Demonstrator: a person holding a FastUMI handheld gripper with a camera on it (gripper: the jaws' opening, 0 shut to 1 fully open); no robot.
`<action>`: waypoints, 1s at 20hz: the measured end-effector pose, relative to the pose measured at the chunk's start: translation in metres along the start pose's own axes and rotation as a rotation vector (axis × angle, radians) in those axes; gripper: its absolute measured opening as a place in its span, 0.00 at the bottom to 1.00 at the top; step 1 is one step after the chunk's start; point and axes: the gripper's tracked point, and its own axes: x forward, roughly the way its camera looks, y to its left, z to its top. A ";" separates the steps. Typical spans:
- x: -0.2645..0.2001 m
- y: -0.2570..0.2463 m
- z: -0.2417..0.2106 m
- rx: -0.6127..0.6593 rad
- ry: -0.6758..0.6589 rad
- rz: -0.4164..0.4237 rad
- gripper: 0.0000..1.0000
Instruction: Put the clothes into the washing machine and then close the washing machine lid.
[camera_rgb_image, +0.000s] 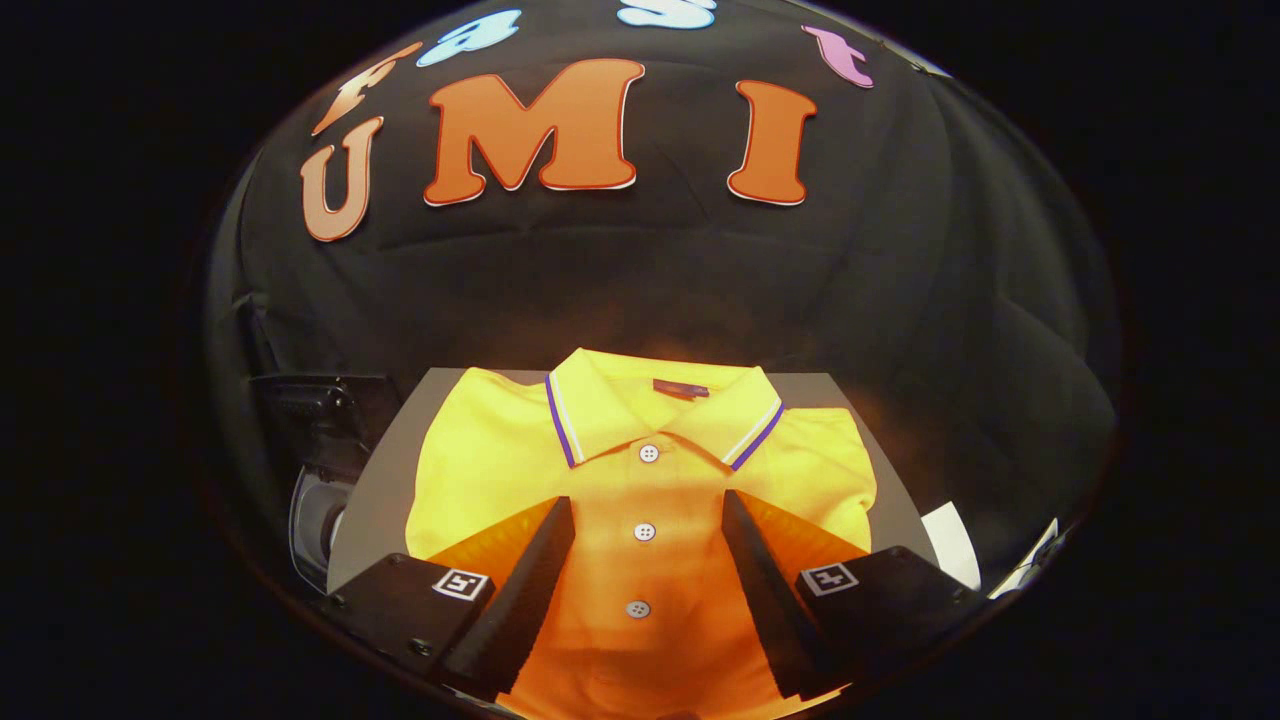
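A folded yellow polo shirt (640, 470) with a white and purple trimmed collar and a row of white buttons lies flat on a grey surface (385, 480). My gripper (648, 508) hovers over the shirt's front with its jaws wide apart. The button placket runs between the two fingers (545, 560). Nothing is held between them; the collar lies just ahead of the fingertips.
Left of the grey surface stands a dark machine (320, 420) with a rounded pale part (315, 520) below it. A white sheet (950, 545) pokes out at the right, beside the shirt. Black cloth closes off the back.
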 end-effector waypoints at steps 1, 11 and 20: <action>0.000 0.001 0.000 -0.004 -0.002 0.002 0.97; 0.004 0.001 -0.007 0.015 0.032 0.089 0.96; 0.004 0.007 -0.007 -0.015 0.156 0.052 0.53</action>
